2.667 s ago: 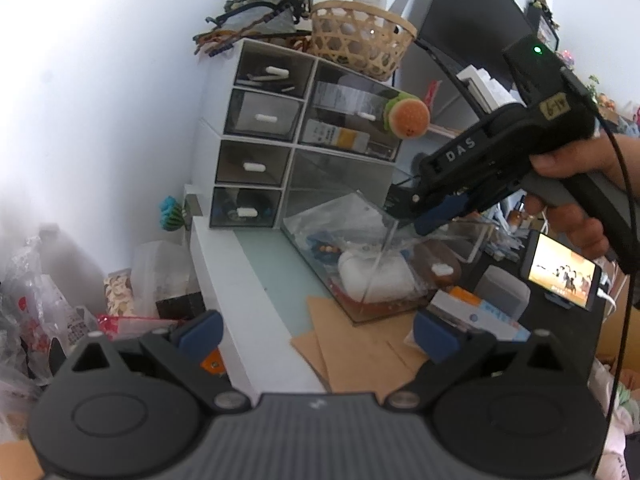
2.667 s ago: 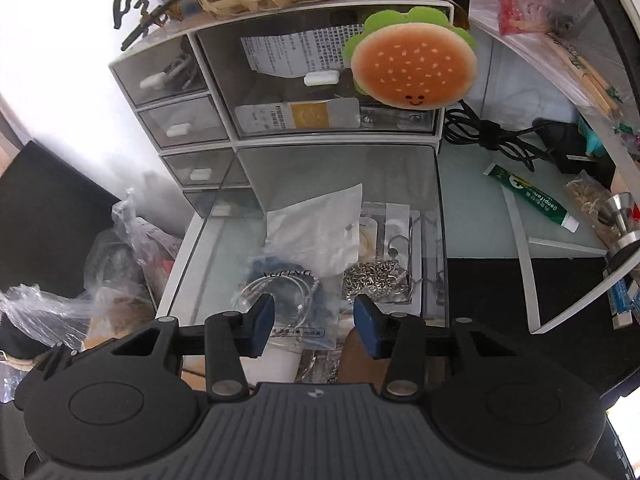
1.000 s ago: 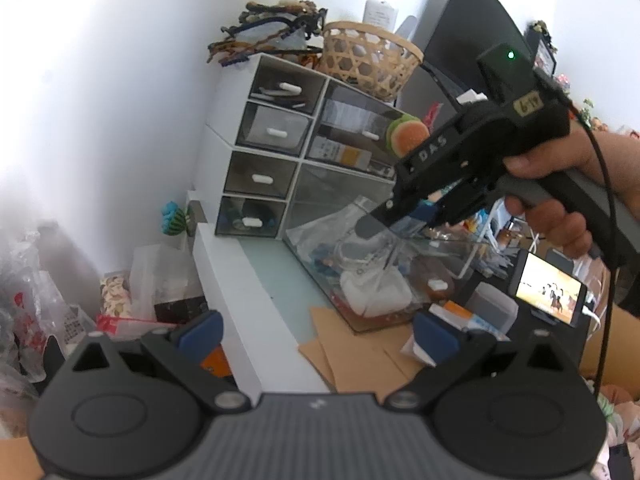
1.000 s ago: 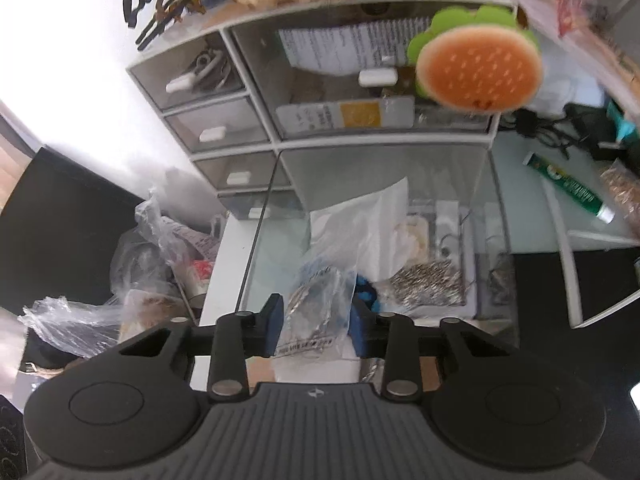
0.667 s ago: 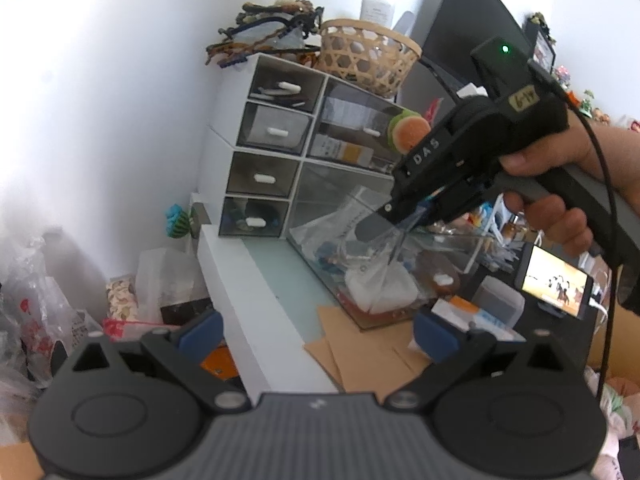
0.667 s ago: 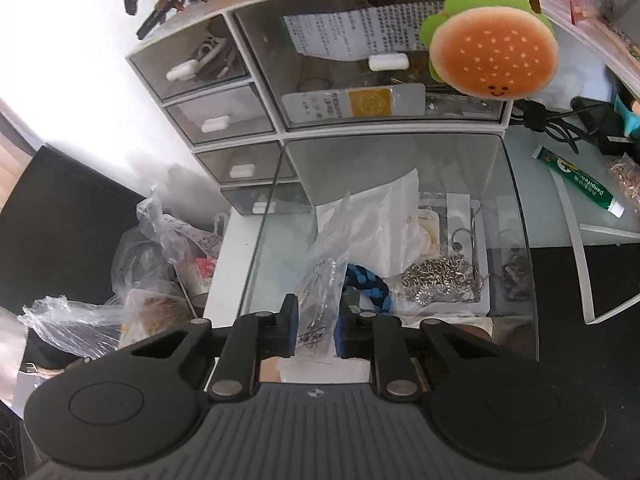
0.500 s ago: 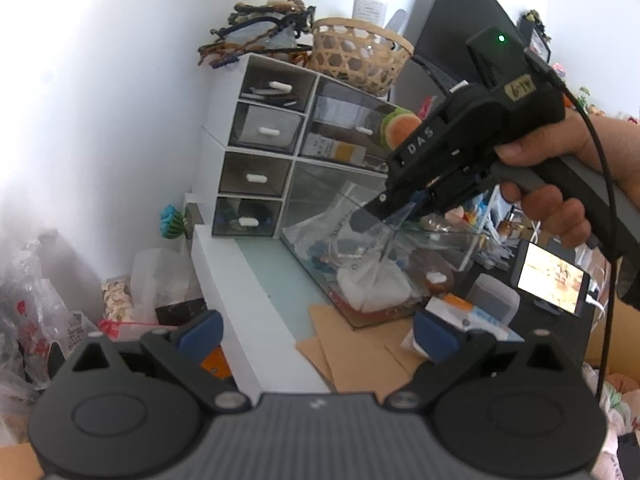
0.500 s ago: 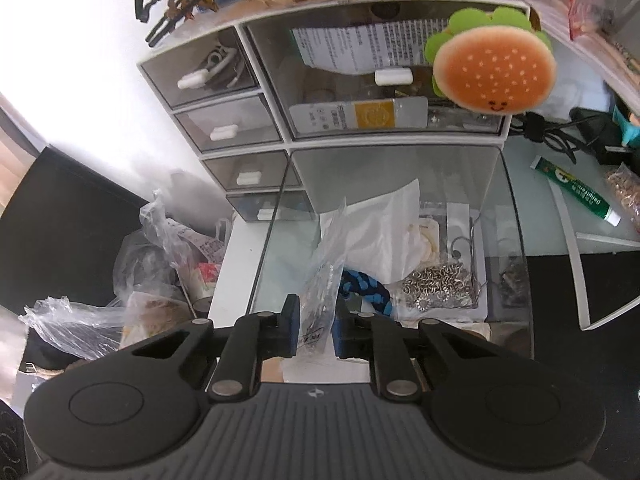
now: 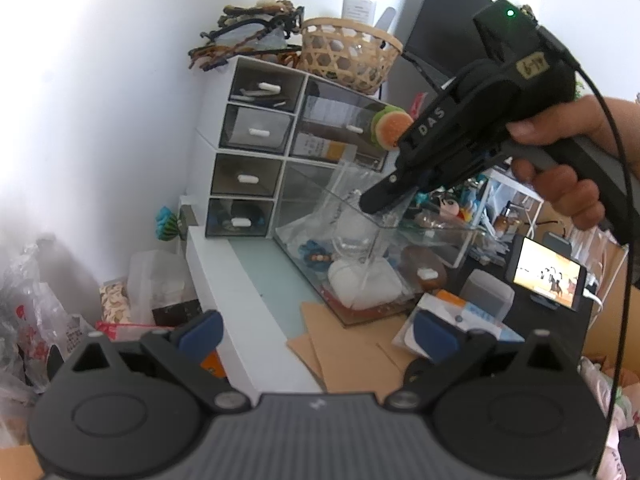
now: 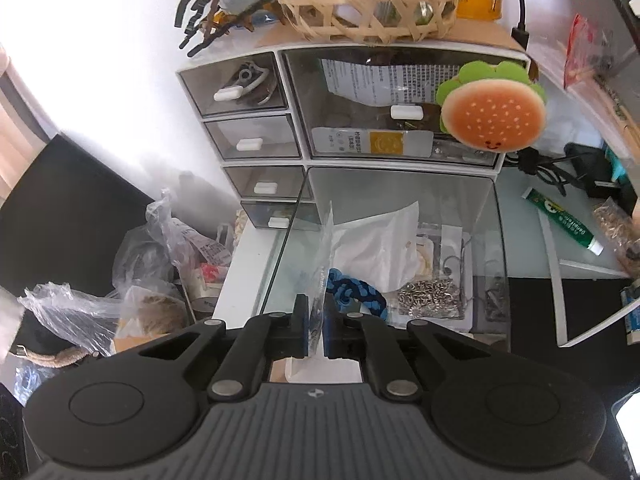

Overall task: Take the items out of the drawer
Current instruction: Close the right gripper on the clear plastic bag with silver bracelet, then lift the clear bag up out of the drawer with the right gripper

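Note:
The clear drawer (image 10: 285,252) stands pulled out from the white organizer (image 10: 256,144). In it lie a white paper bag (image 10: 380,248), a blue braided cord (image 10: 356,292) and a heap of metal rings (image 10: 428,296). My right gripper (image 10: 316,318) is shut on a thin clear plastic bag (image 10: 325,256), which stands up between the fingers above the drawer. In the left wrist view the right gripper (image 9: 376,204) holds this clear bag (image 9: 352,232) over the drawer (image 9: 436,233), with a hand (image 9: 560,184) on its handle. My left gripper (image 9: 316,332) is open and holds nothing, near the desk's front.
A burger plush (image 10: 494,114) hangs on the organizer's front and a wicker basket (image 9: 348,56) sits on top. A green tube (image 10: 564,220) lies to the right. A lit phone (image 9: 548,276) stands at the right, brown cardboard (image 9: 340,344) lies below the drawer, plastic bags (image 10: 160,248) pile at the left.
The right gripper went from open over the drawer to shut on the clear bag, then lifted it up. The left gripper stayed open and barely moved.

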Demonstrator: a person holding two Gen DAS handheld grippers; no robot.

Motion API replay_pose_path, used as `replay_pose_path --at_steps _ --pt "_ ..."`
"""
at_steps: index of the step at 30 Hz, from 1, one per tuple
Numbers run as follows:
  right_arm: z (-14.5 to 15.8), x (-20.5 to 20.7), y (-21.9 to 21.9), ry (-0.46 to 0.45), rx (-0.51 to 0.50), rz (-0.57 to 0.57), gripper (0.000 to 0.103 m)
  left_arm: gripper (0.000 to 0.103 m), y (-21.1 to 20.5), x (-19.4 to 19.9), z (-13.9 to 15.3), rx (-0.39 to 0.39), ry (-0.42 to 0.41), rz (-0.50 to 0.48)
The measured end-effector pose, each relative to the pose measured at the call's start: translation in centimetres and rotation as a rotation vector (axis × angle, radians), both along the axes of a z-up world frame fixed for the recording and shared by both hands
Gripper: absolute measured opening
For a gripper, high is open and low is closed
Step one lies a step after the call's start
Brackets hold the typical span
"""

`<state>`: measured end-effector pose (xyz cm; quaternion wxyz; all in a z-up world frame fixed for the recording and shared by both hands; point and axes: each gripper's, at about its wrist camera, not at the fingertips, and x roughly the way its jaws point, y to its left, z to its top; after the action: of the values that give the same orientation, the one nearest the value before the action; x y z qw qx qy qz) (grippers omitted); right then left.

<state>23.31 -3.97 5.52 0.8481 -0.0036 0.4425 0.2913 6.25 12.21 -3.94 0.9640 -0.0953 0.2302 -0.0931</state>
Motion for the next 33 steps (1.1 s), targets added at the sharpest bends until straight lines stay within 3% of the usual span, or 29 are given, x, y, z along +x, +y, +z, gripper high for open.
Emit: replay_pose_path --at_steps 33 --pt "7.0 -3.3 -1.7 -0.125 -0.073 -0.012 0.006 0.103 -1.5 -0.7 0.7 0.021 -0.018 -0.045"
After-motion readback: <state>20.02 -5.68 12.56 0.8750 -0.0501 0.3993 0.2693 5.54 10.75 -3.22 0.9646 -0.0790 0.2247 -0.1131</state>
